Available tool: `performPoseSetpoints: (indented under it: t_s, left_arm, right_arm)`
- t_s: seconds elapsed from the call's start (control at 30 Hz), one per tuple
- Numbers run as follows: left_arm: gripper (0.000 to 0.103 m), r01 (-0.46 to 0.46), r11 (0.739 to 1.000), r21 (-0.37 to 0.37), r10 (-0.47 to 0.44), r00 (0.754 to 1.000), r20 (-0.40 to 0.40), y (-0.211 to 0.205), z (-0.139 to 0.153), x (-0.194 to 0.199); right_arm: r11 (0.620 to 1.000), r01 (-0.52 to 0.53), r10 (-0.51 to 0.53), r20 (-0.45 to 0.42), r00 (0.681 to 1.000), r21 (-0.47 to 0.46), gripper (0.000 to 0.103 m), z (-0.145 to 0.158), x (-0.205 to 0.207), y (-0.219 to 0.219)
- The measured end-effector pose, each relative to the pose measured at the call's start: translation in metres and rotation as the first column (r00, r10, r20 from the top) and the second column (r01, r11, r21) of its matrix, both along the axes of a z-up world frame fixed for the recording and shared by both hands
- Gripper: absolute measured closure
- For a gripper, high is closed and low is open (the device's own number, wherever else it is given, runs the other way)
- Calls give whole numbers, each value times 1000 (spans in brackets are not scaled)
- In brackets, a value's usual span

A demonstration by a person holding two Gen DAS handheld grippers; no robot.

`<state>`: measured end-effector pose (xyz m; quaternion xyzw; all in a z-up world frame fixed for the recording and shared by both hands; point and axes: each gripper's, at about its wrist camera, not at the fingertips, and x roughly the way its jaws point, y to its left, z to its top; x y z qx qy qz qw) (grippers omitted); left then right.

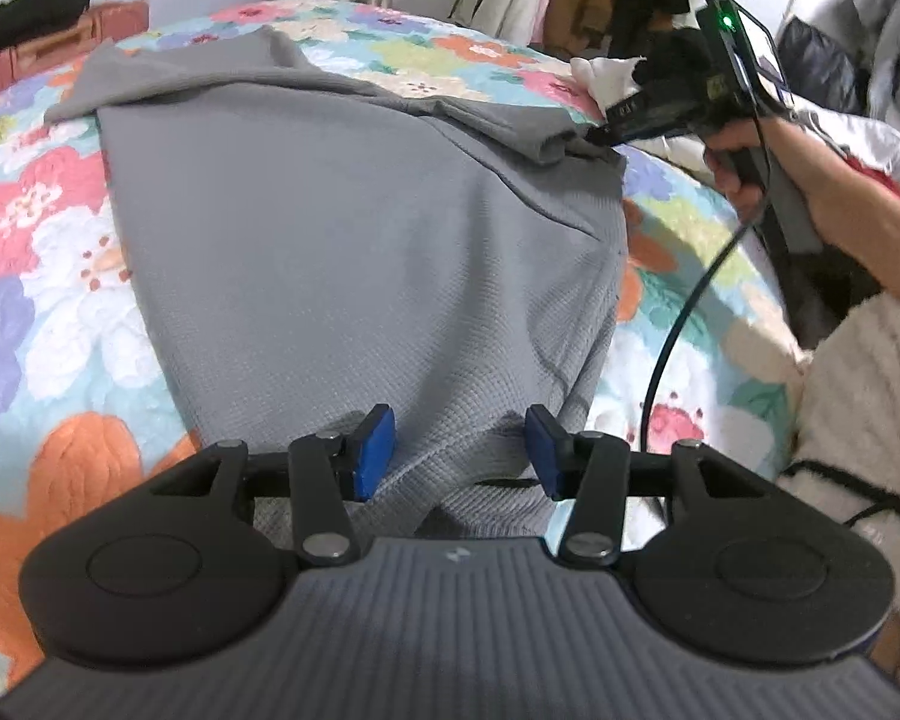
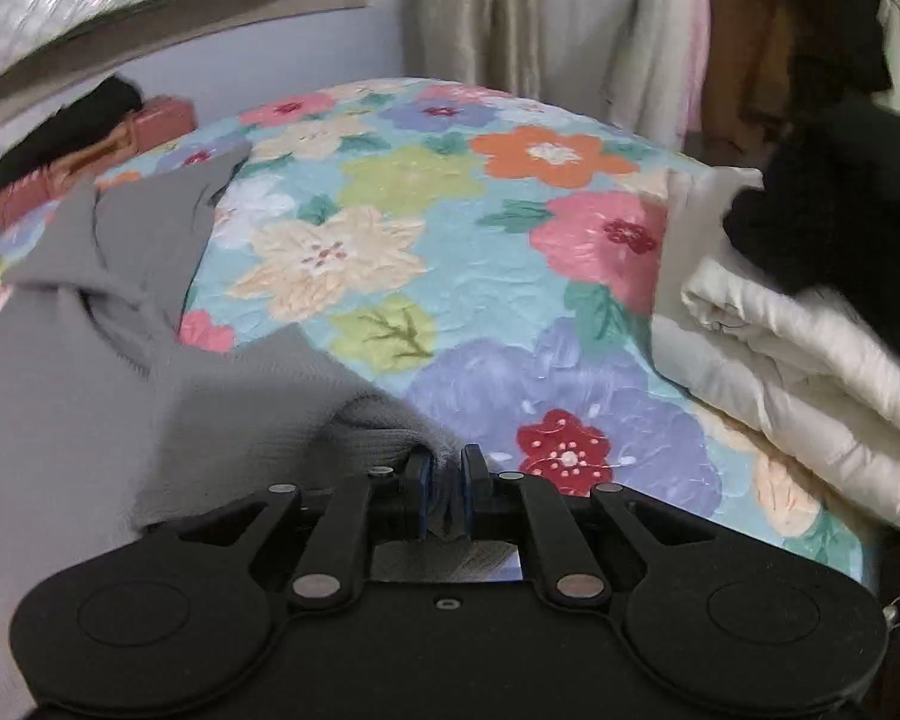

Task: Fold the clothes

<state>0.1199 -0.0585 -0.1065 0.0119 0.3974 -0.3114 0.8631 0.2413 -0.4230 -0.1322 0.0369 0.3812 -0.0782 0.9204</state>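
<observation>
Folding the grey waffle-knit garment [image 1: 342,228] spread on the floral quilted bedspread [image 2: 450,228]: the right gripper [image 2: 444,495] pinches its sleeve at two o'clock; the left gripper [image 1: 459,450] hovers spread-jawed over the six o'clock hem. Next, probably carry that sleeve inward.

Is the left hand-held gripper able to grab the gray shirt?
Probably yes. The left hand-held gripper is open with the gray shirt lying right between its blue pads, nothing in between.
</observation>
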Motion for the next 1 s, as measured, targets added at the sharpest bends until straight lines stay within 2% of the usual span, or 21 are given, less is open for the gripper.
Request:
performPoseSetpoints:
  t_s: [0.03, 0.07, 0.1, 0.17, 0.23, 0.27, 0.3, 0.33, 0.37, 0.43, 0.57, 0.63, 0.7, 0.73, 0.77, 0.87, 0.93, 0.97, 1.0]
  left_arm:
    - [56, -3, 1000, 1, 3, 1000, 6, 1, 2, -2]
    - [56, -10, 1000, -2, 10, 1000, 12, 3, 4, -3]
    - [56, -23, 1000, -9, 24, 999, 23, 5, 7, -2]
    - [56, -52, 998, -24, 53, 997, 61, 12, 15, -3]
    - [56, -76, 997, -35, 79, 992, 101, 18, 22, -6]
    - [60, -81, 996, -36, 85, 989, 118, 20, 26, -6]
    - [67, -81, 996, -39, 86, 986, 141, 20, 28, -7]
    - [85, -79, 996, -42, 85, 981, 176, 20, 32, -11]
    - [86, -75, 996, -46, 83, 973, 216, 20, 35, -16]
    - [86, -32, 998, -52, 43, 970, 239, 13, 42, -23]
    - [82, 23, 1000, 2, -23, 986, 167, -6, 34, -25]
    - [82, 43, 997, 62, -52, 988, 145, -17, 23, -25]
    - [79, 69, 990, 122, -85, 987, 140, -27, 14, -26]
    - [73, 82, 986, 142, -102, 985, 141, -32, 11, -25]
    - [65, 90, 985, 145, -111, 984, 142, -35, 8, -24]
    - [47, 92, 992, 85, -102, 987, 127, -36, 6, -18]
    - [48, 86, 992, 89, -97, 987, 126, -41, 2, -14]
    - [68, 74, 993, 88, -84, 989, 120, -43, 0, -12]
    - [92, 55, 995, 81, -63, 992, 108, -43, -1, -9]
  right_arm:
    - [1000, 21, -21, 11, 1000, -2, 92, 3, -2, -3]
    - [999, 43, -43, 18, 999, -5, 86, 6, -4, -7]
    - [998, 64, -64, 21, 998, 5, 84, 9, -7, -10]
    - [994, 82, -83, 18, 996, 68, 81, 14, -16, -19]
    - [987, 83, -83, 0, 997, 135, 70, 18, -28, -25]
    - [982, 85, -83, -15, 996, 170, 59, 17, -33, -27]
    - [974, 89, -84, -34, 996, 207, 56, 16, -39, -29]
    - [965, 94, -84, -52, 995, 243, 56, 15, -44, -30]
    - [953, 89, -73, -66, 995, 290, 56, 13, -48, -30]
    - [915, 67, -37, -84, 996, 397, 56, 7, -53, -28]
    - [811, 26, 43, -104, 994, 585, 56, -2, -63, -23]
    - [782, -4, 85, -101, 991, 623, 56, -4, -67, -15]
    - [782, -26, 127, -118, 985, 622, 56, -7, -68, -3]
    - [791, -35, 149, -138, 979, 611, 56, -9, -68, 2]
    - [796, -36, 166, -161, 973, 604, 55, -12, -67, 7]
    - [804, -5, 172, -224, 959, 595, 53, -23, -64, 14]
    - [810, 0, 164, -226, 960, 587, 53, -26, -61, 16]
    - [818, -11, 160, -209, 965, 575, 63, -24, -59, 17]
    - [836, -43, 161, -169, 972, 548, 98, -19, -58, 20]
